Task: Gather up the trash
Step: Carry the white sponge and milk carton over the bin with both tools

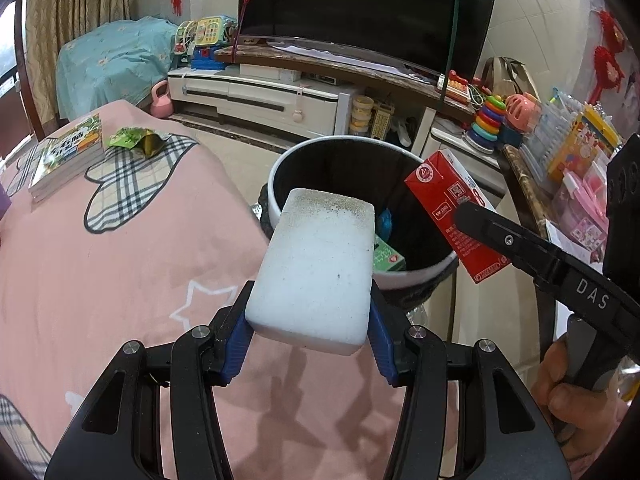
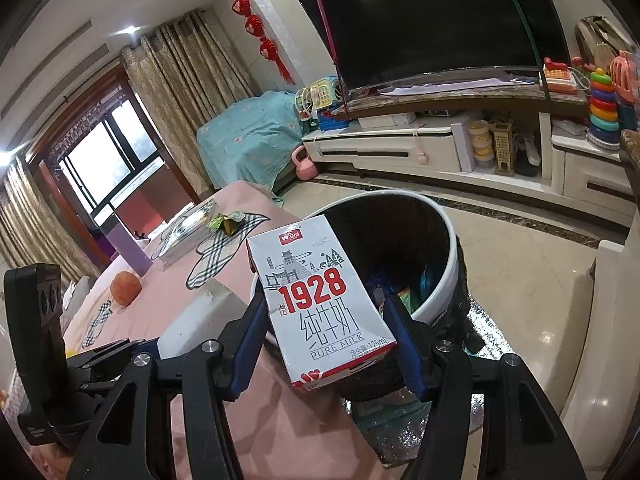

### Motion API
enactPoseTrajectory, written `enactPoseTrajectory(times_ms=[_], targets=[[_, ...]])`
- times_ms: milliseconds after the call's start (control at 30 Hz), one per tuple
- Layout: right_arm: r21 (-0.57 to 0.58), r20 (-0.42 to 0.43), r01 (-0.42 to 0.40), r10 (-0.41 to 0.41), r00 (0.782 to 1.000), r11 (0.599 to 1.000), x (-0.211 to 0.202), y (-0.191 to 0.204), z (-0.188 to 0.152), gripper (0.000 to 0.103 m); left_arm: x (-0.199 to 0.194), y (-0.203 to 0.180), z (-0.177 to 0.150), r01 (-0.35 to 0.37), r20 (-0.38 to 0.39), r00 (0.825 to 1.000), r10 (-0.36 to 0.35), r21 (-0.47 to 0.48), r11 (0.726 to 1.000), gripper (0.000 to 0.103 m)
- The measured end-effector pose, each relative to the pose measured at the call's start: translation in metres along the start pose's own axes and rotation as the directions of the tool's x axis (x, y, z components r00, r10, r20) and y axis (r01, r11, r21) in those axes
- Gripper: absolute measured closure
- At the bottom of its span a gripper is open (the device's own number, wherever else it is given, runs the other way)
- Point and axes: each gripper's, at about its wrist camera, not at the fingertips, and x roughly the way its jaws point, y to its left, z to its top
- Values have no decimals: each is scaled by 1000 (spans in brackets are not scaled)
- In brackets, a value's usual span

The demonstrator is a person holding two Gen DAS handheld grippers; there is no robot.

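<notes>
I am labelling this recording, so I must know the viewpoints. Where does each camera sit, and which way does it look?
Left wrist: on the left gripper, looking down over its white sponge at the trash bin; the person's right hand shows.
Right wrist: on the right gripper, looking down over its milk carton into the bin; only the grippers show.
Shared: bin, sponge, carton, pink bedcover, television.
</notes>
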Motion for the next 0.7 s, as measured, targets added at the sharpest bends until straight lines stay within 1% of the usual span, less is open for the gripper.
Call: enactPoseTrajectory(times_ms=[300,700], targets=[[-3,4,20,-20,1000,1000,8,-7,13,43,16,-1,14,-7,-24,1000,7,4,1000,52],[7,-14,39,-39,999,999,22,-19,26,43,32,-5,30,-6,-46,999,6,9,1000,52]])
